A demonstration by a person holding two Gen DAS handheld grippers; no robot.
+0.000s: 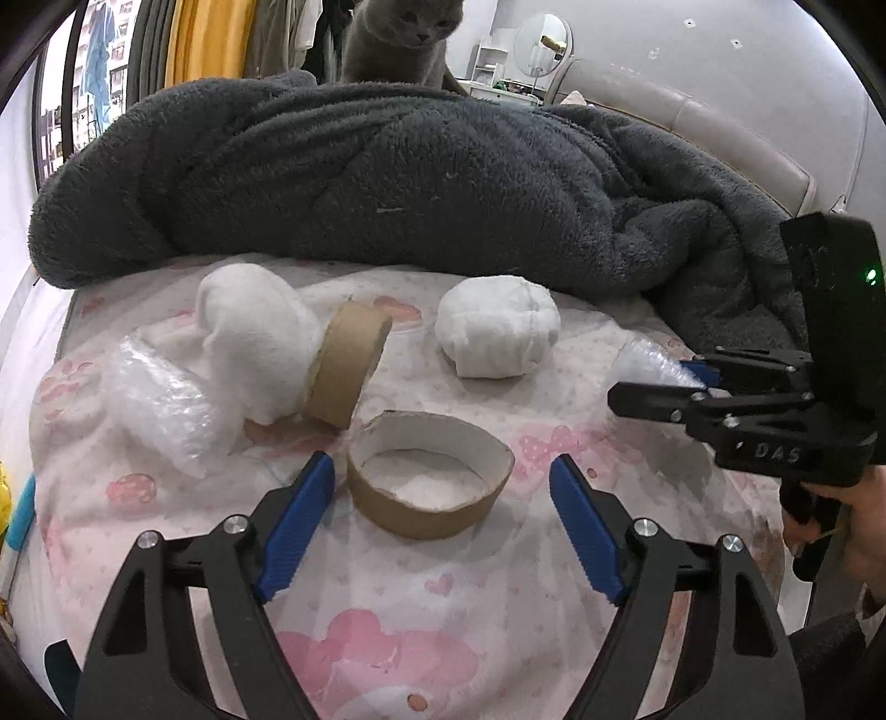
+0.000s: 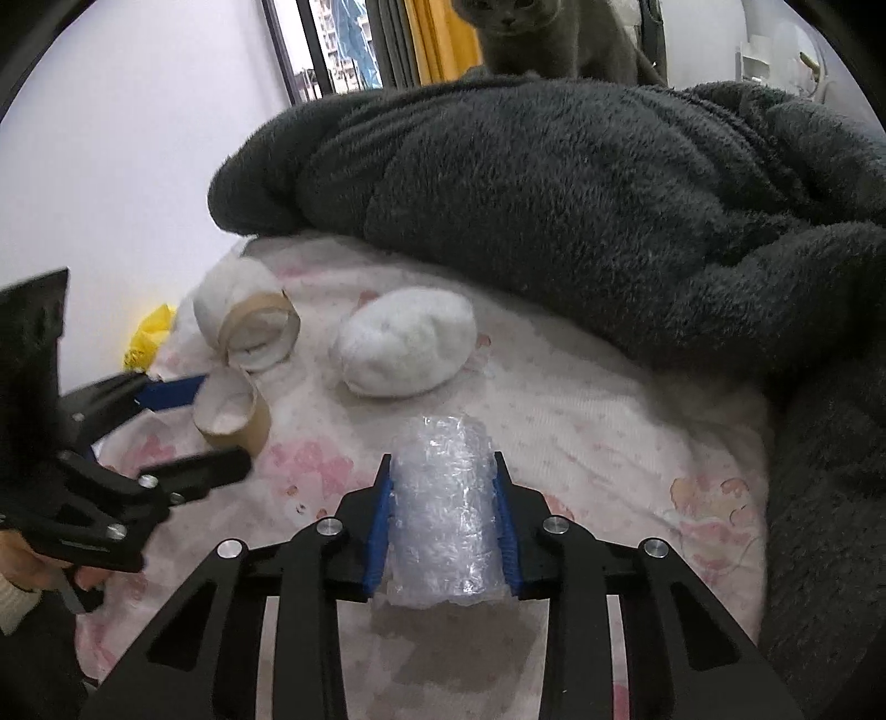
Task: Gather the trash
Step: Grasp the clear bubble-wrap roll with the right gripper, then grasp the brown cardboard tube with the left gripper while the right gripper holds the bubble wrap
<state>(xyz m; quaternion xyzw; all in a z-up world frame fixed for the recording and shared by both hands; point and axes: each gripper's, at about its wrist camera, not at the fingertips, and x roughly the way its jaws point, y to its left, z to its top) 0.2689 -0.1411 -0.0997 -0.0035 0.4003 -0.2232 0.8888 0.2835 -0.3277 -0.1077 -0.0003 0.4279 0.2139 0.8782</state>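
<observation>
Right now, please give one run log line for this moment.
left gripper: open, around cardboard ring | right gripper: shut on bubble wrap roll | surface: bed sheet

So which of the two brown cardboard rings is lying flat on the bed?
The squashed brown cardboard ring nearest the left hand-held gripper, opening facing up. The other brown cardboard ring stands on edge, against a fluffy white bundle.

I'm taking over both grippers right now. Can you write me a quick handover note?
Right gripper: fingers shut on a bubble wrap roll, not lifted clear yet.
Left gripper: open, flanking the flat cardboard ring.
Left on the bed: tilted ring, two white wads, second bubble wrap.
No bin in view. Cat behind the blanket.
</observation>
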